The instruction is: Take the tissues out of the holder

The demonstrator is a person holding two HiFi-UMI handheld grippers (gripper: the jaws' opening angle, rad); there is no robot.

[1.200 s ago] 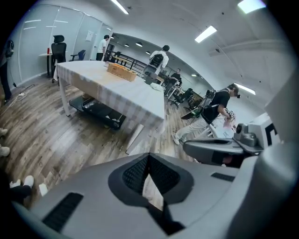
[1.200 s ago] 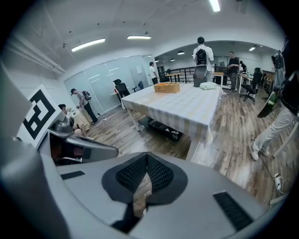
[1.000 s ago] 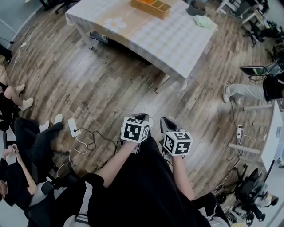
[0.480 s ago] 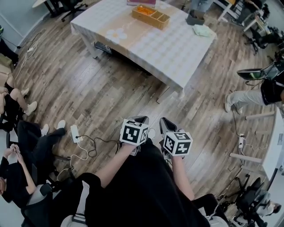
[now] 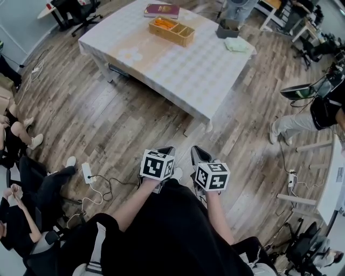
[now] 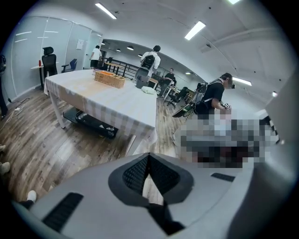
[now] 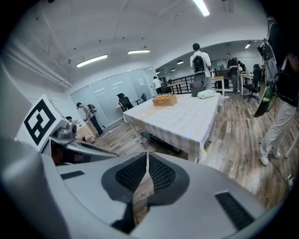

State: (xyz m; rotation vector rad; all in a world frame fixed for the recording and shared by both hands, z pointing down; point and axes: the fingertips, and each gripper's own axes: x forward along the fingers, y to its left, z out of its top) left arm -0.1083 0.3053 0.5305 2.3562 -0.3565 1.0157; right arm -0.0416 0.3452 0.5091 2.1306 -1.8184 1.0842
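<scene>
— Where to find the tissue things?

— Up at twelve o'clock in the head view, on the checked-cloth table (image 5: 183, 70). Near its one o'clock corner, a dark grey box-shaped holder (image 5: 228, 28), standing upright. Just beside that, toward five o'clock, a pale green crumpled wad (image 5: 237, 46), possibly tissue, though too small there to be sure. Hard to say whether touching the holder or a little apart.

— And the tools?

— Well apart from all that, down at six o'clock over the wooden plank floor (image 5: 108, 108). Side by side, the left gripper (image 5: 166, 151) and the right gripper (image 5: 197, 152). Confirmed in each gripper's own view: ribbed pads pressed together at the tips, nothing pinched between, only floor showing past them.

— Anything given by one view and not by another?

— Only from the head view: a maroon book (image 5: 161, 10) at the table's twelve o'clock edge, and a white power strip (image 5: 87, 172) with its cable on the floor at eight o'clock. Only from the two gripper views: ceiling strip lights (image 6: 195, 30) and the side of the table, cloth hanging down. Shared by all three: a long wooden tray (image 5: 171, 30) at eleven o'clock on the table top, with holder and green wad to its right. Caught in the right gripper view at nine o'clock, and missed by the left gripper view: the black-and-white marker cube (image 7: 39, 119) of the left gripper. Also there, at three o'clock, a standing person's pale-trousered legs (image 7: 275, 130).
</scene>
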